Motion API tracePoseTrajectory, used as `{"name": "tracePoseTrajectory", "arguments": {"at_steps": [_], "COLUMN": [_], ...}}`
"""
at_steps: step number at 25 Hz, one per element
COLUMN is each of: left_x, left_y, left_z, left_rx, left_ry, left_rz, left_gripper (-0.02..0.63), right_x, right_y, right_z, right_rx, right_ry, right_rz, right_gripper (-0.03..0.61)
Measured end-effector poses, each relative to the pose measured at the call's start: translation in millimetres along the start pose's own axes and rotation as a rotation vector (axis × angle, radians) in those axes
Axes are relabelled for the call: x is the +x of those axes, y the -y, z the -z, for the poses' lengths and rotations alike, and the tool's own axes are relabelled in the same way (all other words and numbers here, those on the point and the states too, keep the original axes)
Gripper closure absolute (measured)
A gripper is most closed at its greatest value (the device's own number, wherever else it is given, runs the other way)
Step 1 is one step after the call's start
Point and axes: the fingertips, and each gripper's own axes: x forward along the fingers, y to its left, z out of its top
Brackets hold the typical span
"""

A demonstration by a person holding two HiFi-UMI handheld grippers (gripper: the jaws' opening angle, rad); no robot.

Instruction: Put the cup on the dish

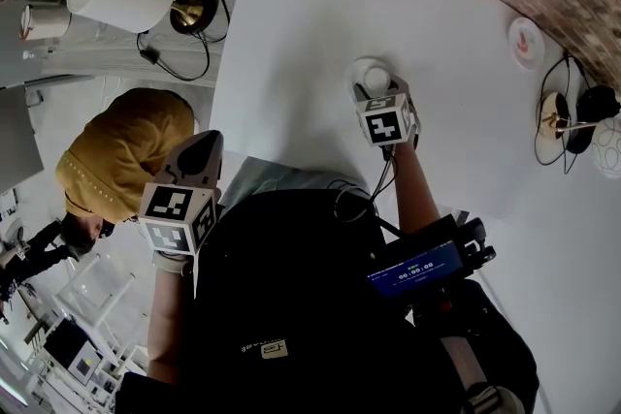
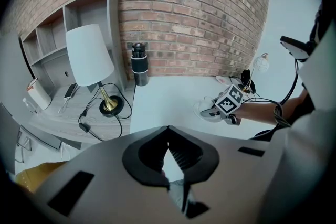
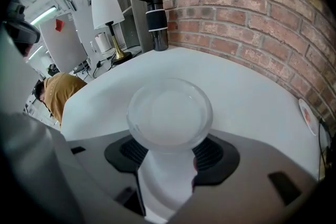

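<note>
— Had the cup [image 3: 165, 186] in the right gripper [image 3: 168, 157]: gripped with jaws spread wide and pads pressed on both sides of its white body.
— Saw the same. Found the clear dish [image 3: 169, 110] lying on the white worktop [image 3: 252, 97] just beyond the cup, with its near rim meeting the cup in the right gripper view. Could not tell resting from hovering.
— Read it as the placing step, then. Wanted the cup upright and over the dish's middle, not on that near rim.
— Agreed. Called for a slow, straight lowering; looked like glass, so no dropping. Needed the jaws opened only after seating the base flat, then drawn straight back to avoid tipping the cup.
— And the left gripper [image 2: 169, 134]?
— Held well back, off the worktop's edge, jaws together with nothing between. Had no part in this step; best left there.
</note>
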Motion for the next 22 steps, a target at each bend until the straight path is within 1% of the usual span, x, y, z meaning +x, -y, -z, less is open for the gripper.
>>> {"name": "tracePoseTrajectory", "arguments": {"at_steps": [9, 16, 22], "left_x": [-1.1, -3.8, -5.0], "left_y": [0.1, -1.6, -0.6], "left_z": [3.7, 6.5, 6.3], "left_rx": [-0.008, -0.008, -0.007], "left_ry": [0.006, 0.015, 0.019], "left_rz": [-0.004, -0.010, -0.010], "left_gripper": [0.607, 0.607, 0.607], "right_x": [2.0, 0.6, -0.5], "right_y": [1.2, -2.9, -2.9], "right_z": [-1.2, -3.2, -4.8], "right_rx": [-0.033, -0.002, 0.000], "right_ry": [0.004, 0.034, 0.037], "right_rz": [0.020, -0.003, 0.005], "right_gripper": [0.327, 0.325, 0.325]}}
